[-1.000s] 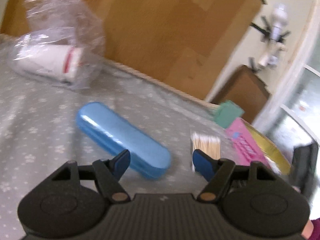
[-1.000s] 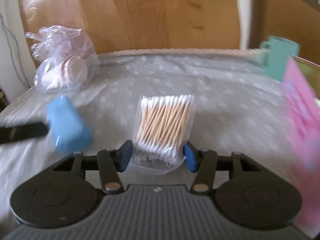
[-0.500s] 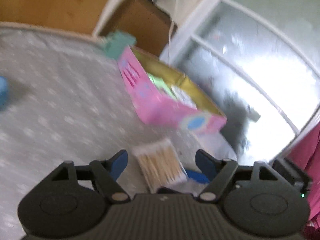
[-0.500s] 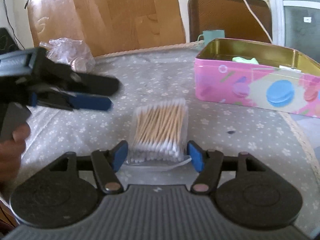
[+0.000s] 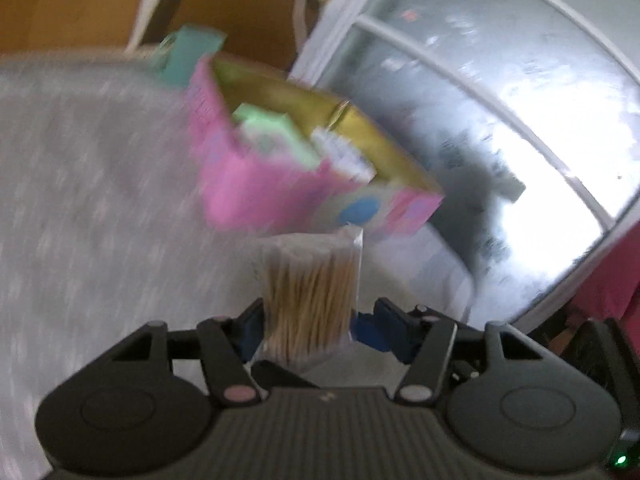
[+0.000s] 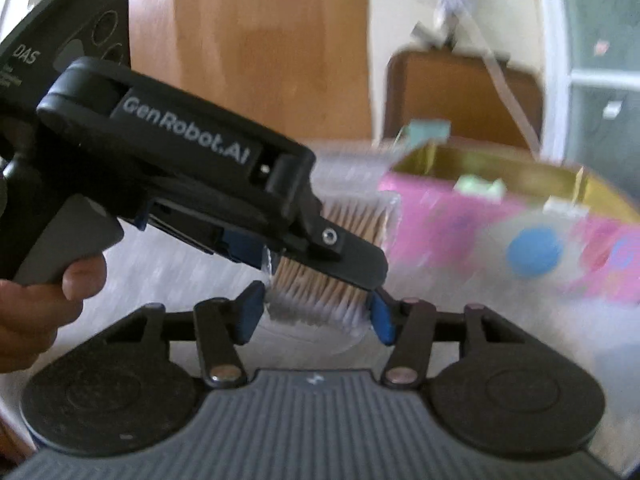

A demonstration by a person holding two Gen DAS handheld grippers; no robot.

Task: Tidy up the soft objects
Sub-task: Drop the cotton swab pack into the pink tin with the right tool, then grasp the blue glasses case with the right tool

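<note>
A clear pack of cotton swabs [image 5: 310, 288] sits between the blue pads of my left gripper [image 5: 316, 330], whose jaws are closing on its sides. In the right wrist view the same pack [image 6: 356, 220] also lies between the pads of my right gripper [image 6: 316, 314], which is closing on its white-tipped end. One black finger [image 6: 352, 256] of the left gripper crosses over the pack from the left. Just beyond stands an open pink tin [image 5: 240, 196] with a gold inside; green and white soft items [image 5: 272, 128] lie in it.
A grey patterned cloth [image 5: 80, 200] covers the table. A teal mug [image 5: 192, 52] stands behind the tin [image 6: 460, 220], near a brown chair back [image 6: 460, 96]. A person's hand [image 6: 36, 312] holds the left gripper's handle. A window [image 5: 480, 120] is on the right.
My left gripper swung right, away from the blue case, and came onto the swab pack. The right gripper carried the pack toward the pink tin. Both jaws widened, then narrowed on the pack.
</note>
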